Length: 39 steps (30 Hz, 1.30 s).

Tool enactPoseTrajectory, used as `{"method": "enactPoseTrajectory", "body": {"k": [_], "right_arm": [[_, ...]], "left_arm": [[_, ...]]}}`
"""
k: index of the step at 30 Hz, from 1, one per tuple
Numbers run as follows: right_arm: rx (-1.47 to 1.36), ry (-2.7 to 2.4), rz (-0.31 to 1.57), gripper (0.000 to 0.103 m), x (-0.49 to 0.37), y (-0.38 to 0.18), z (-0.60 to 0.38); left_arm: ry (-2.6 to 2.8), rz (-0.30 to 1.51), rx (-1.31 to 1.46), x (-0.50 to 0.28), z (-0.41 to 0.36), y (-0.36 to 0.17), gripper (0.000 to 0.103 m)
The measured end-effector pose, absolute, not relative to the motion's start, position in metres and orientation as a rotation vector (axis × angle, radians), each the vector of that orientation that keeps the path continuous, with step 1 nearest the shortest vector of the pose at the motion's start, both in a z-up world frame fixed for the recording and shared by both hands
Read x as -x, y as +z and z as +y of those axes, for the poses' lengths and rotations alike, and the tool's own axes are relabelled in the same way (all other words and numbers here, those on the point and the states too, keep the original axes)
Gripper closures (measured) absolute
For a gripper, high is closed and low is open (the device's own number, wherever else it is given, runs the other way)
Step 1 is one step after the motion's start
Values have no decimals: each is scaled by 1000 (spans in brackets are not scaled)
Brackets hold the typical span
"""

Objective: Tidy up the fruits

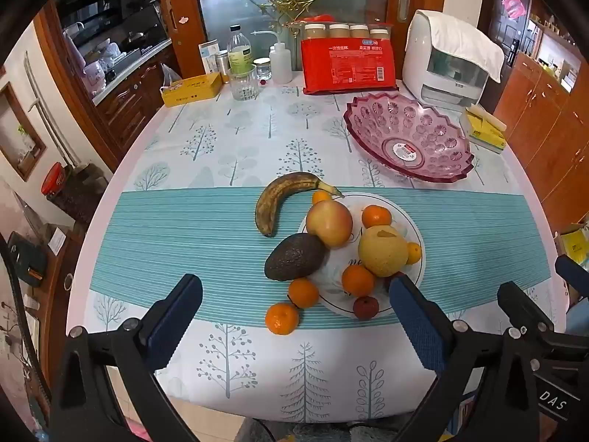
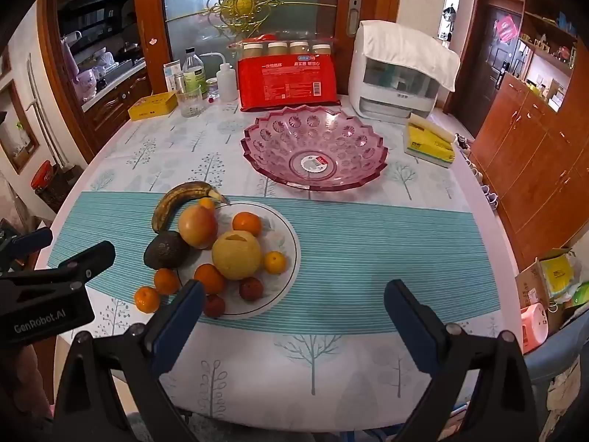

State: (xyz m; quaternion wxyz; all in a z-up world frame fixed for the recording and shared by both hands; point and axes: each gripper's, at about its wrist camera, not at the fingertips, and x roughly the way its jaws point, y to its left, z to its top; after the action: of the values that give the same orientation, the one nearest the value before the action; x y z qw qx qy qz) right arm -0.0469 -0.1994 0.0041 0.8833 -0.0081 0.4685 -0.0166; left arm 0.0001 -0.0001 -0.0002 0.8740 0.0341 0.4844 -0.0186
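left hand-held gripper (image 1: pixel 294 305): you hold it low at the near edge of the surface, its fingers spread wide with nothing between them; two loose tangerines sit in the gap ahead of it.
right hand-held gripper (image 2: pixel 294 305): also spread wide and empty; its left finger overlaps the near rim of the white plate (image 2: pixel 291 232).
plate contents: you see an apple (image 2: pixel 197 225), a yellow pear (image 2: pixel 237 255), several tangerines and two small dark red fruits (image 2: pixel 251 288) crowded on the plate.
off the plate: the avocado (image 2: pixel 165 249) leans against the plate's left rim; the brown-spotted banana (image 2: pixel 180 199) lies behind it, its stem tip over the far rim.
loose tangerines: two tangerines (image 2: pixel 147 299) rest on the teal stripe of the tablecloth (image 2: pixel 368 250), just left of the plate's near edge.
pink bowl (image 2: pixel 314 149): it stands behind and to the right of the plate, well apart from it, holding only a label sticker.
in your way: the near fruits sit between your fingers and the larger fruit.
around the bowl: a red package (image 2: pixel 289 83) and a white appliance (image 2: pixel 395 73) stand behind it, a yellow box (image 2: pixel 429 143) to its right.
far left of the surface: a glass (image 2: pixel 190 101), bottles and a yellow tin (image 2: pixel 154 106).
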Motion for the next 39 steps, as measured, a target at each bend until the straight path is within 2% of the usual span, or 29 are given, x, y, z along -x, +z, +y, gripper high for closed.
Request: {"method": "enactPoseTrajectory", "body": {"k": [39], "right_arm": [[12,90,973,5,46,-5,-204]], "left_arm": [[-21,1019,-9,23,-7,-3,2]]}}
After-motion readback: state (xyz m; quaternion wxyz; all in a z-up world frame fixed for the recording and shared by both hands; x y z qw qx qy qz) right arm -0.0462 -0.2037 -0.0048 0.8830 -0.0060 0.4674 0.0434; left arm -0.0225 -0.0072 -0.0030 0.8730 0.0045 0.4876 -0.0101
